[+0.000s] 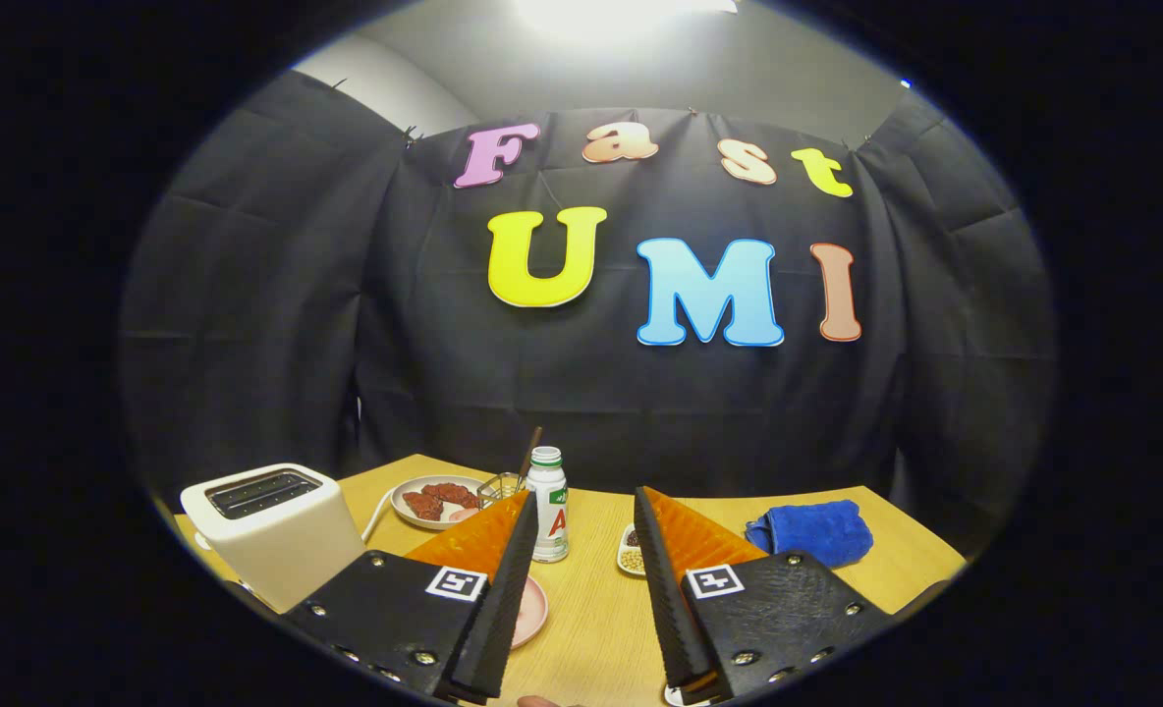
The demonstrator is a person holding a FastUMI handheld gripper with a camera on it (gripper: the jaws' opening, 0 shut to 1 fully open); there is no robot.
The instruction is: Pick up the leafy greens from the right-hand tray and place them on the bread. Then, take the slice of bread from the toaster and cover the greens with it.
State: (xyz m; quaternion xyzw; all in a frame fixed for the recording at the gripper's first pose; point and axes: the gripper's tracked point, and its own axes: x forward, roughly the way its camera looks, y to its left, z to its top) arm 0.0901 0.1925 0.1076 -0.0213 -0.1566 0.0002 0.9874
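a wooden table [601, 609] stretches ahead, backed by the booth's black cloth wall [277, 324]. a cream toaster [272, 530] stands on the table's left side, just beyond the left finger, its top slots dark; whether bread sits inside cannot be told. the gripper [581, 520] hangs above the table with its two fingers spread wide apart, gripping nothing, only bare tabletop between them. a folded blue cloth [812, 530] lies on the right side of the table, just beyond the right finger. a pale plate [434, 501] holding dark red pieces sits behind the left finger, near the wall. a pink plate [532, 609] peeks out beside the left finger's inner edge, mostly covered by it; what lies on it cannot be seen. a small white bottle [548, 503] with a green cap stands upright between the fingers, closer to the left one. a small wire basket [503, 486] with a brown stick rising from it stands just left of the bottle. a little white dish [630, 552] of pale beans sits touching the right finger's inner edge.
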